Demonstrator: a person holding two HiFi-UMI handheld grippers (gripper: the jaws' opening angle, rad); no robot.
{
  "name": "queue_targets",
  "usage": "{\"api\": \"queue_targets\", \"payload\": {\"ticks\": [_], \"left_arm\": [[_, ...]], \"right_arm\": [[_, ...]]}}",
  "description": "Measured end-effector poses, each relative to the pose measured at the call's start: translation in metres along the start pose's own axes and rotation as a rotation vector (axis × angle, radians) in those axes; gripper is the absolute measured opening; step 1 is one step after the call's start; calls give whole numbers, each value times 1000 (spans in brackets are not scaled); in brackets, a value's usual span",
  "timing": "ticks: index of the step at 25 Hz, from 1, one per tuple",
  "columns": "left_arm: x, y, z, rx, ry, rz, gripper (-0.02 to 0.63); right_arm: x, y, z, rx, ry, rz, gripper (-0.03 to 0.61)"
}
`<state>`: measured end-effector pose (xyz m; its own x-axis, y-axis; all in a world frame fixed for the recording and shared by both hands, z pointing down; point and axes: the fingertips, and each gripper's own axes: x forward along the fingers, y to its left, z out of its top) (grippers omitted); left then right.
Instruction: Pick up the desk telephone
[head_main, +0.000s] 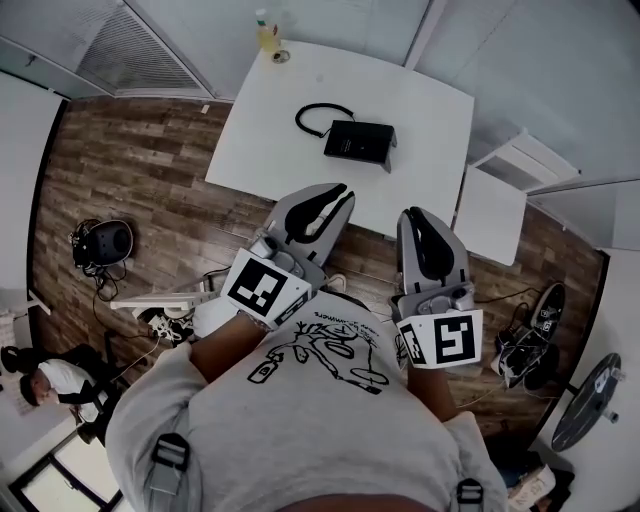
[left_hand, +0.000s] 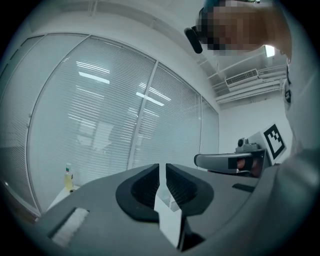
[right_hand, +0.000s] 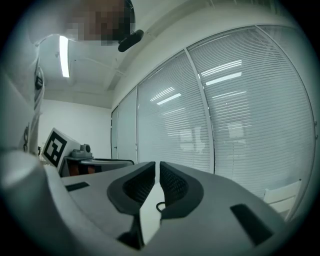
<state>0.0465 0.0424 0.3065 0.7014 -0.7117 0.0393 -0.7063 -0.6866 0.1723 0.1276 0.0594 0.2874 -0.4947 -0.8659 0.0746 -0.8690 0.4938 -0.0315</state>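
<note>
The black desk telephone (head_main: 360, 141) lies on the white table (head_main: 280, 140), with its black cord (head_main: 318, 113) looped to its left. Both grippers are held level in front of the table's near edge, short of the phone. My left gripper (head_main: 343, 192) is shut and holds nothing; its jaws (left_hand: 162, 172) show only a thin slit. My right gripper (head_main: 412, 214) is shut and empty as well (right_hand: 157, 175). A bit of the cord (right_hand: 160, 206) shows low between the right jaws. Each gripper view catches the other gripper at its side.
A yellow-filled bottle (head_main: 268, 33) stands at the table's far left corner, also seen as the bottle (left_hand: 68, 177) in the left gripper view. A small white side unit (head_main: 490, 215) adjoins the table on the right. Shoes (head_main: 530, 340), cables and a black bag (head_main: 105, 243) lie on the wood floor. Window blinds (right_hand: 235, 115) run behind the table.
</note>
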Motion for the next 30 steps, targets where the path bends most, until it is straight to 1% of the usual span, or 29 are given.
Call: {"api": "queue_targets", "payload": {"ticks": [13,18,22,30], "left_arm": [[69,136,28,-10,2,-27,37],[89,178,35,-15,3,-43,35],[102,195,29,-19,21,-62,29],[114,203,24,-21,32,-75,29]], "right_arm": [[150,-27,17,-28,23,-17,25],[196,-34,22,-43,26,-33,25],[216,-38,18,-66,42,-42,25],[226,-54,11,-71,64,-73,25]]}}
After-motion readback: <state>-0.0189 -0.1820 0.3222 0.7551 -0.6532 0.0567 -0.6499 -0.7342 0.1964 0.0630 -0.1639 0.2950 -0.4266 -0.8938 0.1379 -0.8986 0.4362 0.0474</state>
